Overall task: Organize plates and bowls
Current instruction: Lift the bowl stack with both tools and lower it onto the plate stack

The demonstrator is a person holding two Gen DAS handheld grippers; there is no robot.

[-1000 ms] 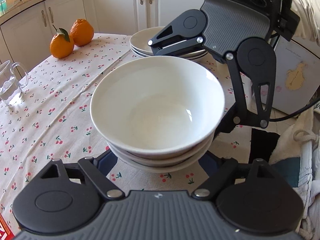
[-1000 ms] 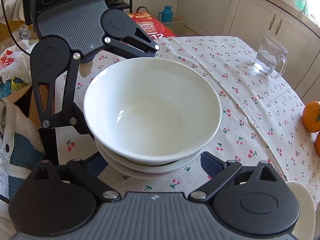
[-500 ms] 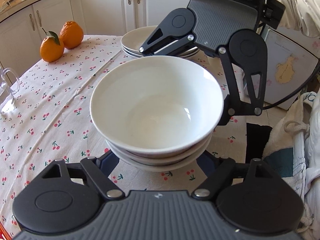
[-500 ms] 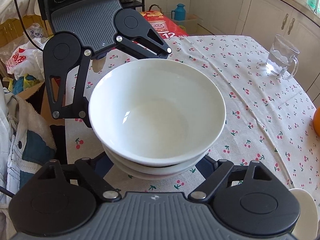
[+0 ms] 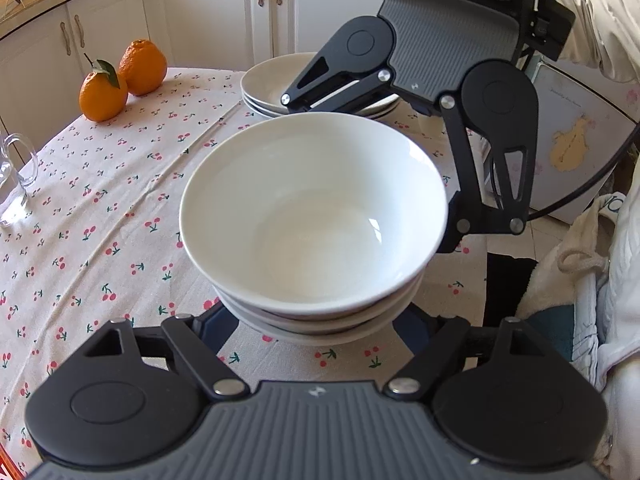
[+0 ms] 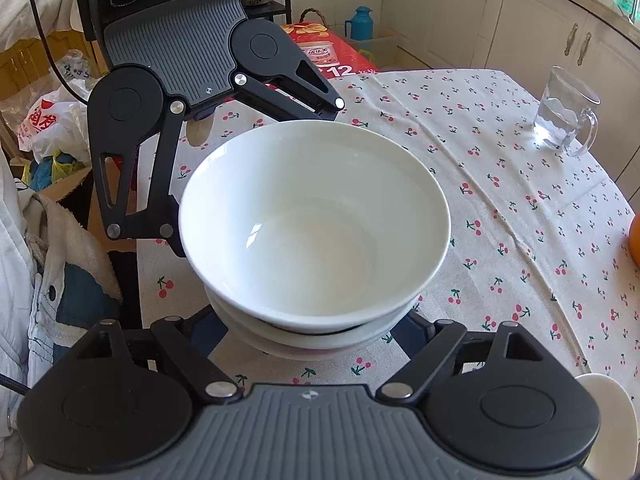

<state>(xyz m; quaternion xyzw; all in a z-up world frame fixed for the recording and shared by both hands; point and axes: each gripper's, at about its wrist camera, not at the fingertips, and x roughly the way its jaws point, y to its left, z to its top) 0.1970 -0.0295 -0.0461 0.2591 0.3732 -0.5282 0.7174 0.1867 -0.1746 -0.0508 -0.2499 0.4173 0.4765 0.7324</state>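
Observation:
A stack of three nested white bowls (image 5: 314, 224) is held between my two grippers above the cherry-print tablecloth (image 5: 100, 200); it also shows in the right wrist view (image 6: 316, 232). My left gripper (image 5: 314, 328) has its fingers spread wide around the bottom of the stack from the near side. My right gripper (image 6: 314, 330) does the same from the opposite side. The fingertips are hidden under the bowls. A stack of white plates (image 5: 280, 84) sits behind the right gripper at the table's far edge.
Two oranges (image 5: 120, 80) sit at the far left. A glass mug (image 6: 566, 120) stands on the table. A red box (image 6: 332, 56) and bags lie beyond the table edge. A white plate rim (image 6: 612, 420) shows at lower right.
Both grippers and the bowl stack have shifted together across the table; the plates and oranges sit further right in the left view. The grip looks the same.

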